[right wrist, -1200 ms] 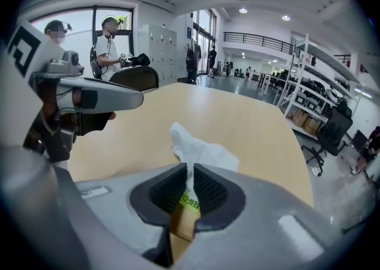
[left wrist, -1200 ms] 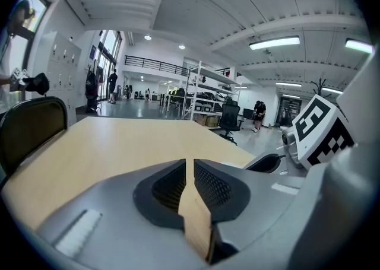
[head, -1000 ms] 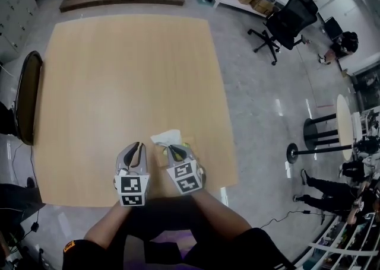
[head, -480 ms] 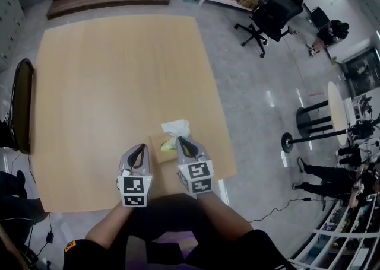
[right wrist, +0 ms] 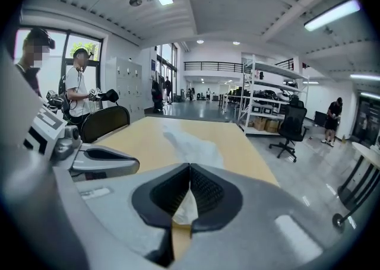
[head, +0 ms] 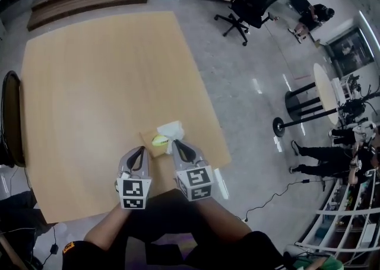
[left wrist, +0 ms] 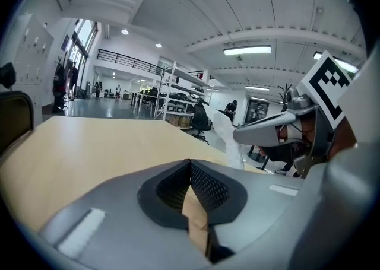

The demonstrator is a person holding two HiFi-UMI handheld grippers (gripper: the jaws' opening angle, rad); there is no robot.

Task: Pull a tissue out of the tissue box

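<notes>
A low tan tissue box (head: 153,142) lies near the front right corner of the wooden table (head: 101,73). A white tissue (head: 169,129) stands out of its top. My right gripper (head: 176,143) is shut on that tissue just above the box; in the right gripper view the tissue (right wrist: 185,203) is pinched between the pads and spreads ahead of the gripper (right wrist: 189,168). My left gripper (head: 139,150) sits just left of the box with its jaws shut and nothing held. In the left gripper view its tips (left wrist: 190,165) meet, and the tissue (left wrist: 228,138) rises beside the right gripper (left wrist: 267,133).
A dark chair (head: 9,114) stands at the table's left edge. An office chair (head: 252,2), a round stand table (head: 297,105) and people (head: 320,159) are on the floor to the right. The table's front edge runs just below the grippers.
My right gripper has lifted with the tissue, drawing it higher out of the box. The left gripper has edged a little towards the box.
</notes>
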